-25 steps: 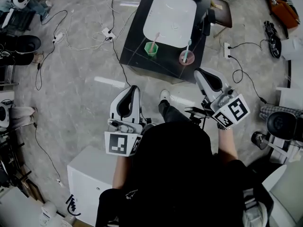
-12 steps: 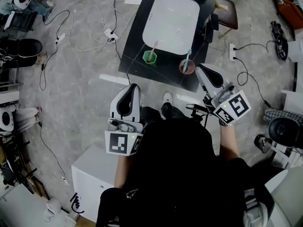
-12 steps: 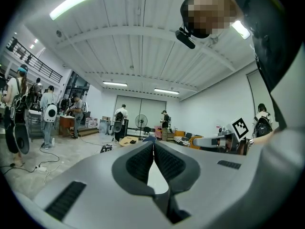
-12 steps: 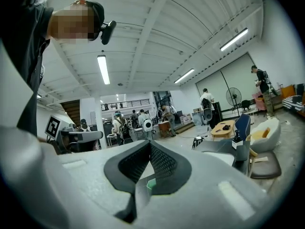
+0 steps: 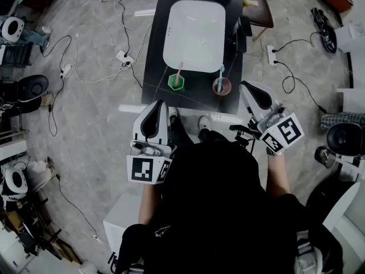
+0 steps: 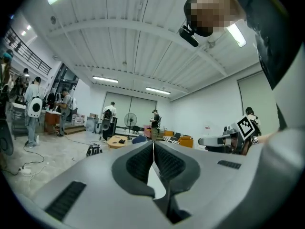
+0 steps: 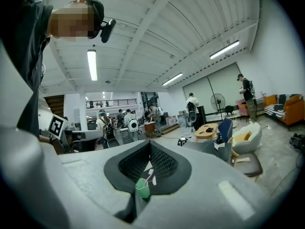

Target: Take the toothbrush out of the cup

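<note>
left tongs (image 5: pixel 156 104) and right tongs (image 5: pixel 247 85) both closed and empty, pink toothbrush (image 5: pixel 180 71) standing in green cup (image 5: pixel 176 83)

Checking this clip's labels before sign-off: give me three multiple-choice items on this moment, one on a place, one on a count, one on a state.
1. Where does the green cup stand?
A. on the dark table, at the near edge of the white basin
B. inside the basin
C. on the floor

2. How many cups hold a toothbrush?
A. one
B. two
C. four

3. How do the jaws of the left gripper stand?
A. wide apart
B. closed on a toothbrush
C. together, with nothing between them

Answers:
1 A: the head view shows it on the table just outside the basin.
2 B: the green cup holds a pink toothbrush and the pink cup holds a blue toothbrush.
3 C: the left gripper view shows the pads meeting with nothing clamped.
</note>
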A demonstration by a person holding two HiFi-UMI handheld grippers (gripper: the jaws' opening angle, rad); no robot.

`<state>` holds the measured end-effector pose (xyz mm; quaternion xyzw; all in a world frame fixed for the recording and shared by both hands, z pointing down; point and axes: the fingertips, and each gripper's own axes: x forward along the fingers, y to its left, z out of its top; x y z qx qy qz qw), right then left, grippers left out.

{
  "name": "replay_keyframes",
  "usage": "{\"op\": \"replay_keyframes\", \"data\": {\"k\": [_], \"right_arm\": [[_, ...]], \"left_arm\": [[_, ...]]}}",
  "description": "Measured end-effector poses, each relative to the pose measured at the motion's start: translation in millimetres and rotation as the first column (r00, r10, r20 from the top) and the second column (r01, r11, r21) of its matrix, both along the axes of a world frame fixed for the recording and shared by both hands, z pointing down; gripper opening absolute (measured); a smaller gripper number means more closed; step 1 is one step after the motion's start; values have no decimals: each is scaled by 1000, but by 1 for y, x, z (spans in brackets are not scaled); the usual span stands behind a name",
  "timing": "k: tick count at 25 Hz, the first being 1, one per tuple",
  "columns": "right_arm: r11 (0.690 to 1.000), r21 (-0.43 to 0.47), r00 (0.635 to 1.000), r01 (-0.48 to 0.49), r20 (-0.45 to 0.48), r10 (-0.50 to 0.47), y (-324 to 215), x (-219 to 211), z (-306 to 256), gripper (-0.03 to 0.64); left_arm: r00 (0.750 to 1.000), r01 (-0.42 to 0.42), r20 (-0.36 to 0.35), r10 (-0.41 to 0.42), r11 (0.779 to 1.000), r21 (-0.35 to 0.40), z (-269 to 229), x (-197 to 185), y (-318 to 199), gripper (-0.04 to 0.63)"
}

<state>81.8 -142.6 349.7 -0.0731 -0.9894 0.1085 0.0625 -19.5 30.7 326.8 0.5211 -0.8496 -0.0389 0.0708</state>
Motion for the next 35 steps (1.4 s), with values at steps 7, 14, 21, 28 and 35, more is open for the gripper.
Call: {"op": "replay_keyframes", "data": {"k": [7, 14, 21, 28, 35], "right_arm": [[982, -4, 981, -190, -29, 190, 0, -29, -1, 5], [945, -13, 944, -326, -54, 325, 34, -70, 9, 5], [918, 4, 915, -396, -85, 395, 67, -95, 22, 5], [877, 26, 871, -480, -110, 480, 73, -100, 26, 5], [834, 44, 823, -550, -138, 551, 73, -91, 32, 5]], "left_arm": [[980, -199, -30, 199, 980, -16, 12, -57, -16, 11], [919, -392, -70, 388, 919, -48, 41, -101, -16, 11], [832, -554, -108, 544, 828, -93, 81, -116, -22, 17], [733, -680, -185, 654, 714, -168, 133, -105, -38, 112], [676, -736, -289, 678, 641, -217, 183, -98, -55, 114]]}}
